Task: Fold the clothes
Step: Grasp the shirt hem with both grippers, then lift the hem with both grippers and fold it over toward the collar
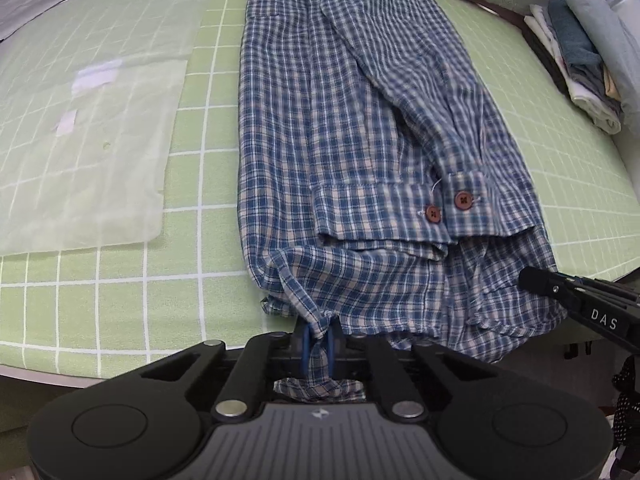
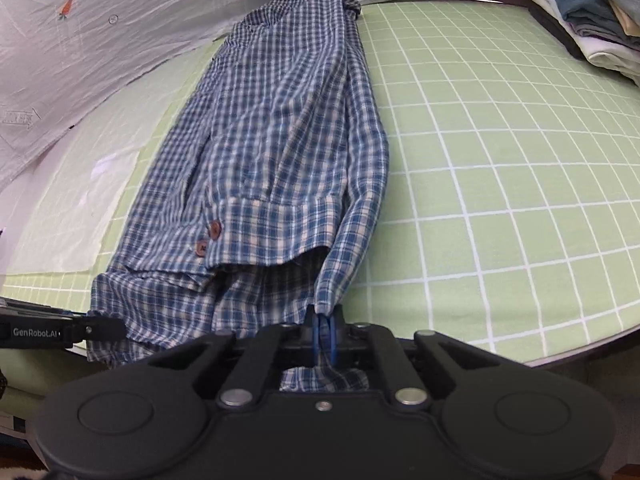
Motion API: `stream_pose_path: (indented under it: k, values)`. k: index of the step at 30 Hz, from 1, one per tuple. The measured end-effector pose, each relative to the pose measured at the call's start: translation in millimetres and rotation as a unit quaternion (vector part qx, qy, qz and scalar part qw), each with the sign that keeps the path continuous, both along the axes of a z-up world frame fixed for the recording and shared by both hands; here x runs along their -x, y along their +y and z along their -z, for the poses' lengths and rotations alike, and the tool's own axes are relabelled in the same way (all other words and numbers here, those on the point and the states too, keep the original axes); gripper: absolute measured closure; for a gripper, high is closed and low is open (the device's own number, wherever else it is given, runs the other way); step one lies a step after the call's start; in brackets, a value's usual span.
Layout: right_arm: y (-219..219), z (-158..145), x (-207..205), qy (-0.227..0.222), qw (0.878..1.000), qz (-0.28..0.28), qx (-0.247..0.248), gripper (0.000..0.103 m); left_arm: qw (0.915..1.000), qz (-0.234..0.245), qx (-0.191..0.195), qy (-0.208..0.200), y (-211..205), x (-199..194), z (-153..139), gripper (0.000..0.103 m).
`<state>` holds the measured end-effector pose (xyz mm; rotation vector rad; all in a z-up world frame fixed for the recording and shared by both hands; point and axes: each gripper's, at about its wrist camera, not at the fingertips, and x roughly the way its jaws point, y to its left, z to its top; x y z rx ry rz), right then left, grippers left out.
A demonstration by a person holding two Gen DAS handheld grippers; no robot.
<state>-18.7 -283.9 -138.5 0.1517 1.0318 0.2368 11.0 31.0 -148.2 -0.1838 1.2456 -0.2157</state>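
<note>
- A blue-and-white checked cotton shirt (image 1: pixel 320 128) is laid lengthwise on the counter (image 1: pixel 192 184), which is covered with a light green cloth printed with a white grid.
- The shirt's sides are folded inward, and both sleeves are laid down over the body, their cuffs meeting near the hem.
- Two round reddish-brown buttons (image 1: pixel 448 206) are seen on the cuffs, just beside each other.
- The left gripper (image 1: pixel 318 342) is closed on the near left corner of the shirt's hem; a bunch of checked fabric is pinched between its blue-padded jaws and pokes out behind them.
- The right gripper (image 2: pixel 325 338) is closed on the near right corner of the hem, where a narrow fold of fabric is clamped between its jaws.
- In the right wrist view the shirt (image 2: pixel 272 152) is seen stretching away from the jaws towards the far edge of the counter (image 2: pixel 500 200), with its collar end lying farthest off.
- The hem between the two grippers is slightly rumpled and hangs over the near edge of the counter.
- A translucent white plastic sheet (image 1: pixel 80 152) is spread flat on the counter to the left of the shirt, apart from it.
- A stack of folded clothes in white, grey and blue (image 1: pixel 580 64) is set at the far right edge, well apart from the shirt.
- A pale backdrop printed with small carrots (image 2: pixel 80 40) is seen behind the counter.
</note>
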Motion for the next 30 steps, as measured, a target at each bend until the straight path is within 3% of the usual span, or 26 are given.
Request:
stream_pose_path:
  k: [3,8,15,20,26,30]
  values:
    - [1,-26,-1,-0.035,0.999,-0.021,-0.008,0.098,0.9989,-0.022,0.031,-0.029,14,-3,-25,0.095]
    - [1,-56,-17,-0.079,0.996,-0.025,-0.032,0.098,0.9945,-0.050,0.048,-0.079,22,-15,-55,0.096]
    - [-5,-88,-65,-0.143,0.988,0.002,-0.053,0.098,0.9780,-0.114,0.094,-0.147,32,-70,-96,0.096]
    - [-8,-110,-114,-0.184,0.980,0.012,-0.070,0.098,0.9655,-0.123,0.123,-0.194,31,-122,-126,0.096]
    - [-4,-128,-187,-0.233,0.971,0.003,-0.062,0.098,0.9541,-0.123,0.132,-0.239,29,-197,-145,0.096]
    - [1,-130,-248,-0.254,0.966,-0.006,-0.045,0.098,0.9509,-0.127,0.134,-0.248,27,-256,-134,0.096]
